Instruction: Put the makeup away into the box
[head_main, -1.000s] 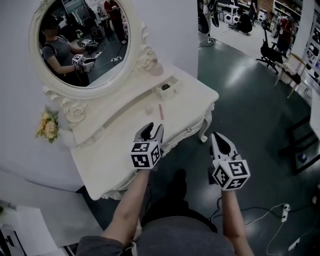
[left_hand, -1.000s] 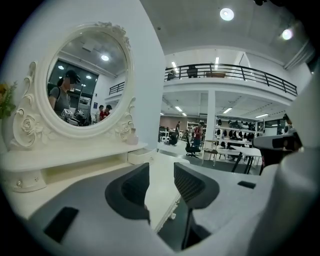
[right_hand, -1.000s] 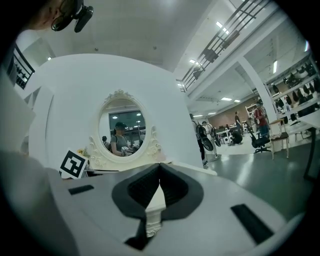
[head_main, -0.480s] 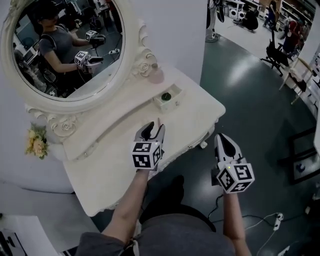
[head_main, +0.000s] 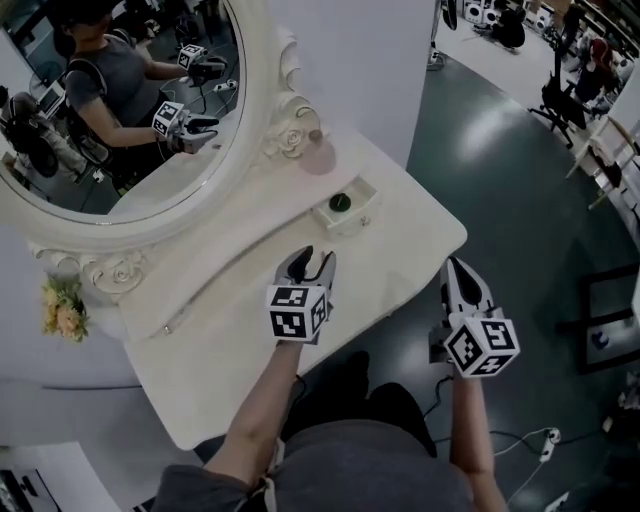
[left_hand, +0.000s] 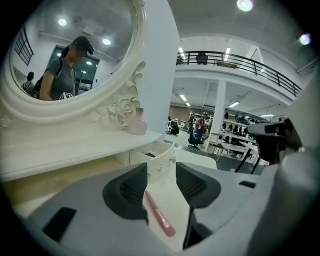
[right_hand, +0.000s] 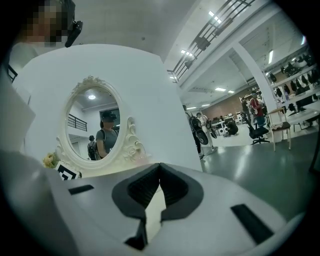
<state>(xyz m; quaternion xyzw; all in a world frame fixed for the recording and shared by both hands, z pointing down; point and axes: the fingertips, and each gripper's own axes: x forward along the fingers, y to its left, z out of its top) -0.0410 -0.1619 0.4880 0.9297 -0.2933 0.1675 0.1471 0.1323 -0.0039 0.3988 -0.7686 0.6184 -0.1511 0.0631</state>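
Our left gripper (head_main: 313, 258), jaws just opened wider, straddles the pink makeup stick (left_hand: 159, 216) lying on the table (head_main: 220, 340); our right gripper (head_main: 458, 268) hangs closed and empty. Next we must pinch it and reach the far box (head_main: 352, 215).

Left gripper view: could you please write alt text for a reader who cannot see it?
The left gripper, its jaws open and just now opening wider, frames a pink makeup stick lying on a white dressing table. Behind it stand a small open drawer box, a pink bottle and an ornate oval mirror.
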